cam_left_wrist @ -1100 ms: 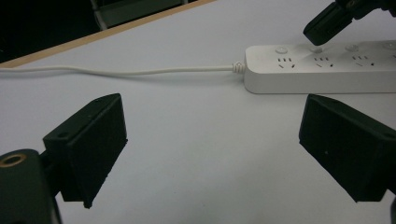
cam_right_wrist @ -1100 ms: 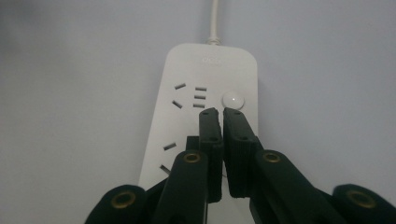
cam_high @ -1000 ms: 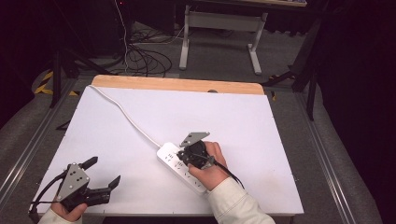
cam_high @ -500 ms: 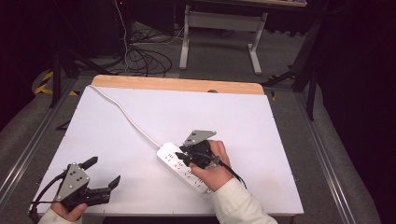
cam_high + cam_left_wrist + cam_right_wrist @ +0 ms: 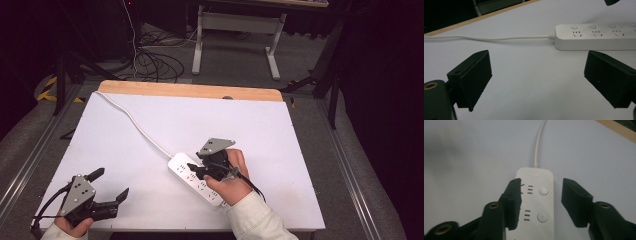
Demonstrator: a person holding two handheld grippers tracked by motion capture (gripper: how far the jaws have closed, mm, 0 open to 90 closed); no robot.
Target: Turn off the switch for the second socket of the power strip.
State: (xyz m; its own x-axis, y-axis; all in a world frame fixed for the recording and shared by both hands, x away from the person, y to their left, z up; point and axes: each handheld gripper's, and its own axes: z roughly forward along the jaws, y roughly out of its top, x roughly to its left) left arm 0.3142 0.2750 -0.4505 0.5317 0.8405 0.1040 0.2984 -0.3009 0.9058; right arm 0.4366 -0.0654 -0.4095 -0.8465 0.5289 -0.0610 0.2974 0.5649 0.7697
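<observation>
Right gripper [image 5: 539, 202] is poised over the cord end of the white power strip [image 5: 537, 202], jaws apart, one finger [image 5: 513, 200] overlapping the socket row and the other just off the strip's opposite edge; contact cannot be confirmed. Left gripper [image 5: 107, 187] sits near the table [image 5: 280, 130] corner, jaws spread wide with nothing between them, the strip and its cord [image 5: 489, 38] lying well beyond its fingertips.

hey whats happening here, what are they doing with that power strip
A person works at a white table with a gripper in each hand. The right gripper is over a white power strip, jaws open, one over its socket face and the other off its edge, not gripping it. The strip's cord runs off toward the table's far left corner. The left gripper is open and apart from the strip, near the front left edge, holding nothing.
</observation>
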